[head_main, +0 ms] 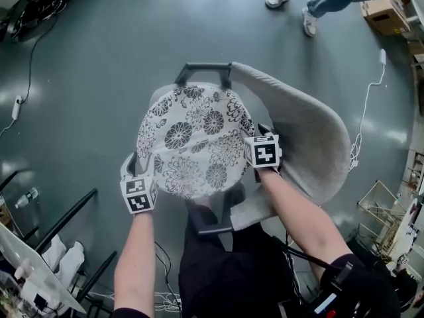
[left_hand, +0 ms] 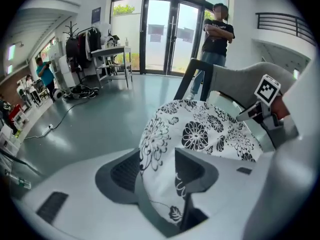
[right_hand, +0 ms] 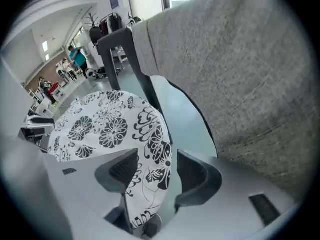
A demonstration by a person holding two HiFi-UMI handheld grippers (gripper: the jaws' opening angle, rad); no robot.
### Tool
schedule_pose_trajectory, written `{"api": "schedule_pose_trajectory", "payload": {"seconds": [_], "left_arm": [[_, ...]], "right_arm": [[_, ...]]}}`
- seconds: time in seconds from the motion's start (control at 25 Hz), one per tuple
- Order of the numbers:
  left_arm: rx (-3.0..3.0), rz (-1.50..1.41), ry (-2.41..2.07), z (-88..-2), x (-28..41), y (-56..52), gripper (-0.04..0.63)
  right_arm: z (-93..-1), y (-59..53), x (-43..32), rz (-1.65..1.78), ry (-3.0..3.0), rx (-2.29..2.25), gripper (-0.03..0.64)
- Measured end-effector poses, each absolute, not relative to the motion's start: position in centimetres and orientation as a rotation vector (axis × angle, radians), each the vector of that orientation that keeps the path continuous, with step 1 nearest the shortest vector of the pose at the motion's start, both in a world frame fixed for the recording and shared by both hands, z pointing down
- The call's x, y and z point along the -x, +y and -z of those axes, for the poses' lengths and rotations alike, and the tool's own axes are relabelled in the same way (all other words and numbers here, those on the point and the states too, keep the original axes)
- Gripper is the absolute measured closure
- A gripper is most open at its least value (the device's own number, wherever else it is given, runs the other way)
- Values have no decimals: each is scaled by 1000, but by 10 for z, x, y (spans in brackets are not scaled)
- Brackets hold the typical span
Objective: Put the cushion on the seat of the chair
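Black-and-white floral cushion (head_main: 189, 141) lies on the grey chair (head_main: 311, 131) at frame centre. The left gripper (left_hand: 159, 171) and right gripper (right_hand: 157, 166) straddle its near edge, jaws open.

The grey floor (head_main: 99, 78) is shiny. A person's shoes (head_main: 309, 22) stand near its far edge, close to a cardboard box (head_main: 384, 12) in the far right corner. A white cord (head_main: 382, 58) lies along the right edge. Black cables (head_main: 40, 8) pile up in the far left corner. The left gripper view shows a person (left_hand: 216, 34) with folded arms in front of glass doors (left_hand: 170, 34).
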State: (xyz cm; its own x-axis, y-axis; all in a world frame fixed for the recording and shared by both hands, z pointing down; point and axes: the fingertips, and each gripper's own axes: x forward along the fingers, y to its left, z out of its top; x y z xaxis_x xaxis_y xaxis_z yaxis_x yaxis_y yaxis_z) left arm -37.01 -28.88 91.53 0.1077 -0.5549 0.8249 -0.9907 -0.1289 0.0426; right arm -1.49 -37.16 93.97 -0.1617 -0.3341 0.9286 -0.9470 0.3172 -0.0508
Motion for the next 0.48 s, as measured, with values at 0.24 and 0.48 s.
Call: {"api": "schedule_pose_trajectory", "payload": {"seconds": [0.24, 0.48], "left_arm": [[-1786, -761, -1536, -874, 354, -284, 393], [-1858, -643, -1589, -816, 326, -286, 474]], "right_arm": [[-896, -375, 33, -844, -1815, -1165, 395], [-845, -377, 43, -824, -1957, -1140, 540]]}}
